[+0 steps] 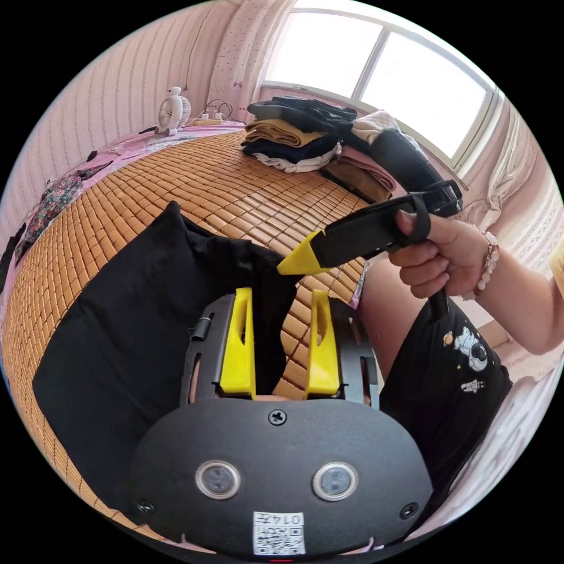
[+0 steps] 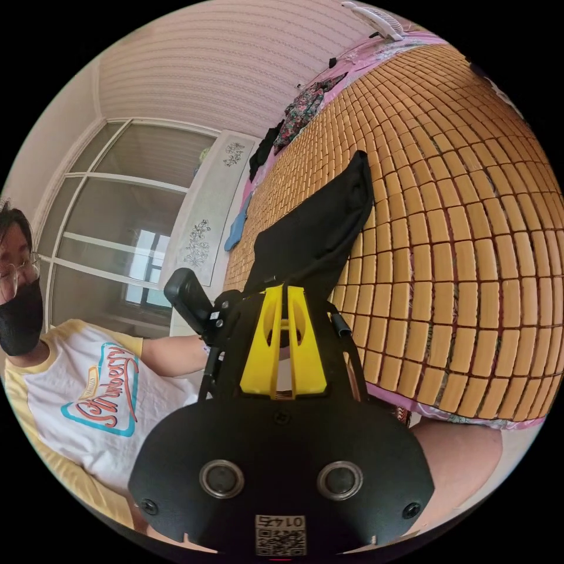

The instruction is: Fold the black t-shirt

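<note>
The black t-shirt [image 1: 135, 329] lies on the bamboo mat [image 1: 194, 188] near its close edge, already doubled into a narrower shape, with one corner drawn up toward the two grippers. In the left gripper view the left gripper [image 1: 281, 341] has its yellow jaws spread apart, and a strip of the shirt's edge sits in the gap between them without being pinched; I judge it is poised to take a fresh hold there. The right gripper [image 1: 294, 265] comes in from the side in a hand [image 1: 437, 258], its yellow tip resting at the raised fold of cloth. In the right gripper view its jaws [image 2: 283, 341] are pressed together with the shirt [image 2: 320, 235] running straight out from their tip, so it seems to grip the cloth, probably to keep that corner lifted and taut while the other side is set. The exact pinch point is hidden behind the closed jaws, so how much fabric is caught is hard to tell. The shirt's near edge is covered by the left gripper's housing, and its sleeves and collar cannot be made out in the dark folds. A pile of folded clothes [image 1: 305, 138] sits at the mat's far side by the window [image 1: 382, 76], likely finished pieces. A small fan [image 1: 173, 110] stands beyond.
</note>
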